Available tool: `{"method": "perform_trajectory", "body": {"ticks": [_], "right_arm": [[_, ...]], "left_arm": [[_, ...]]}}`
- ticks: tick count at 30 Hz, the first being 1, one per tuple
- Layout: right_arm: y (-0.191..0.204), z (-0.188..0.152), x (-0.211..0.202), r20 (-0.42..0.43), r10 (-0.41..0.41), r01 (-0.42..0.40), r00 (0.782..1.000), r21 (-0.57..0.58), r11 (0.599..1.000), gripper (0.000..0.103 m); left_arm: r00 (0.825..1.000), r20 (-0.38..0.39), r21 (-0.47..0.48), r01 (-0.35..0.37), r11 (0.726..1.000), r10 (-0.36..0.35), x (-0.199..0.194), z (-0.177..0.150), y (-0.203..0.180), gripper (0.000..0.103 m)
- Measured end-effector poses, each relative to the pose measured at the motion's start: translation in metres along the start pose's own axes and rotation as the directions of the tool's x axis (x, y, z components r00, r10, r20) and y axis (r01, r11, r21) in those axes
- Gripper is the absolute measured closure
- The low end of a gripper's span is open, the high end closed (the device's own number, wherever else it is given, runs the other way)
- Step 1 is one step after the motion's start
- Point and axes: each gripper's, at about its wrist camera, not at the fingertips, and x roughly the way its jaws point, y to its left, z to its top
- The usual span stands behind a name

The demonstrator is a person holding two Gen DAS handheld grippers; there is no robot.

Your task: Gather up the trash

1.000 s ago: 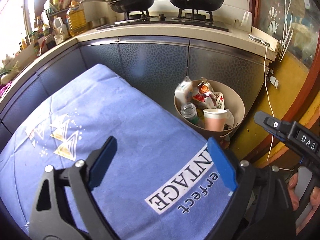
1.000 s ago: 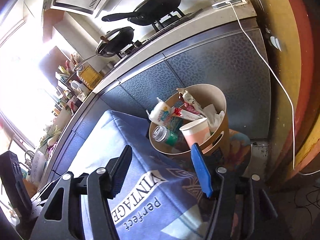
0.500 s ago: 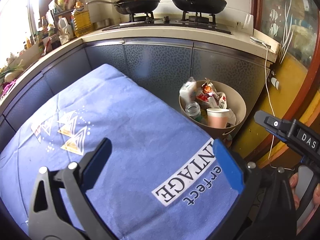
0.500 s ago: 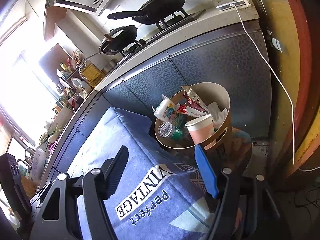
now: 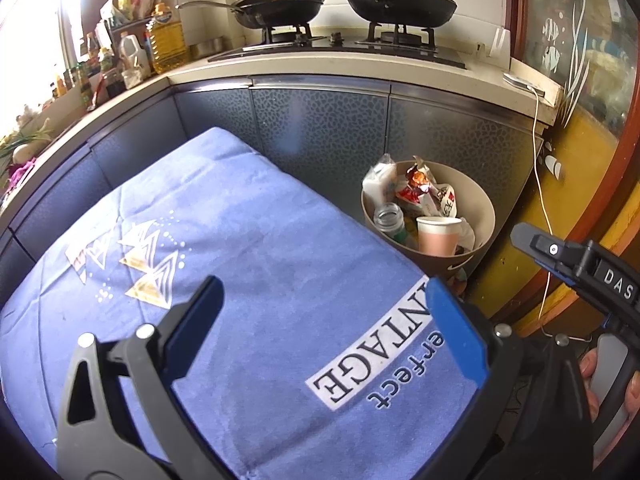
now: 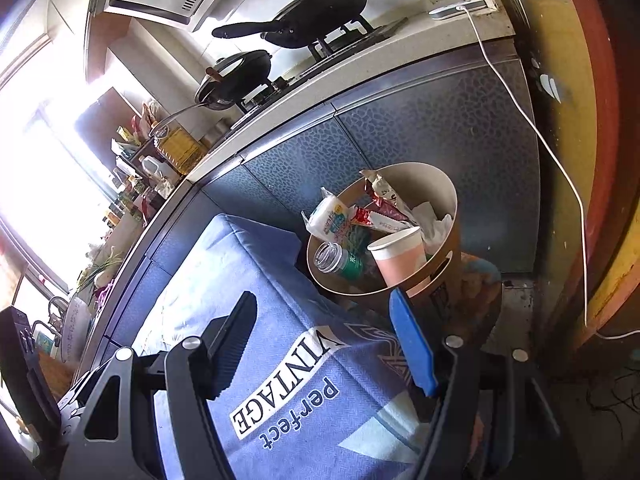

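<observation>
Small kitchen, with dark cabinet fronts and two black pans on the stove at the back. Down on the floor, right against those cabinets: a round tan trash bin (image 5: 486, 208). Inside the bin: a pink paper cup (image 5: 436, 236) standing up at the near side, a clear bottle (image 5: 390, 218) lying with its open mouth toward the table, a red snack wrapper (image 5: 416, 190) and a white packet (image 5: 378, 178) poking up past the rim. Just beside the bin, on its left: a table under a blue cloth (image 5: 260, 240), with no loose trash to be seen on the cloth.

Left claw (image 5: 324, 288): wide open, jaws just been opening, nothing between them. Hanging over the cloth, with the bin ahead and off to its right, well apart.

Right claw (image 6: 322, 300): open too, nothing held. Pointing almost straight at the bin from over the table corner, with the cup just past its blue right finger. Looks the nearer of the two to the bin.

Probably little left to pick up. For any reach into or toward the bin, better the right claw: short way, straight ahead and down.
</observation>
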Motion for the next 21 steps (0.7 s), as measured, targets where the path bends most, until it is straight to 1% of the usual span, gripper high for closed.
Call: {"method": "perform_trajectory", "body": {"ticks": [5,10,14,21], "right_arm": [[0.0038,-0.0015,-0.0019,-0.004,0.002,-0.002,1.0,-0.01,1.0,0.035],[0.0052,-0.0019,-0.0036,-0.003,0.006,-0.006,1.0,-0.014,1.0,0.035],[0.006,-0.0025,-0.0044,-0.006,0.005,-0.005,1.0,-0.014,1.0,0.035],[0.0056,-0.004,-0.0051,-0.016,0.008,-0.008,1.0,-0.011,1.0,0.035]], "left_arm": [[0.999,0.014,0.018,-0.046,0.999,0.045,-0.0038,0.002,-0.0028,0.006],[0.997,0.012,0.0,-0.07,0.998,0.07,-0.0046,0.0039,0.0022,0.006],[0.997,0.013,-0.01,-0.076,0.997,0.076,-0.0049,0.0036,0.0054,0.006],[0.997,0.008,-0.001,-0.079,0.997,0.079,-0.0045,0.0028,0.0036,0.006]]}}
